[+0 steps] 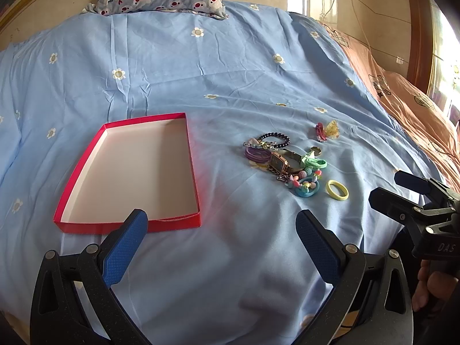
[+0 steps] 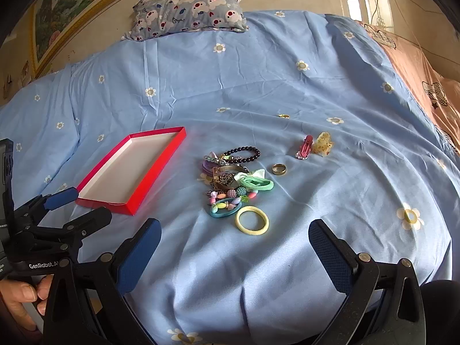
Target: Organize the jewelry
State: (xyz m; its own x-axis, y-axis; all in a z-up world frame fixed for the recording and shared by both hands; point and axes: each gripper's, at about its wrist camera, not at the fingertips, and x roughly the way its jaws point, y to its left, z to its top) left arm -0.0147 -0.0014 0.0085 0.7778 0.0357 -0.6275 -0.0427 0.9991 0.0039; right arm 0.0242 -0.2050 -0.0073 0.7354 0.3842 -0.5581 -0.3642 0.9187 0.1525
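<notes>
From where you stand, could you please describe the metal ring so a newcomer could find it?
Start at the red box on the blue bedsheet, then go right past the jewelry pile. The metal ring lies alone just beyond the green hair tie: small, shiny, hard-edged.

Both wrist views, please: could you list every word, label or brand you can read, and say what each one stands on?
"DAS": black body of the right hand-held gripper, cut off by the frame edge.
"GenRobot.A": black body of the left hand-held gripper, rest hidden.
Cursive script on the blue cartoon-print pillow: too small to read.
Square-faced gold wristwatch: dial unreadable.
</notes>
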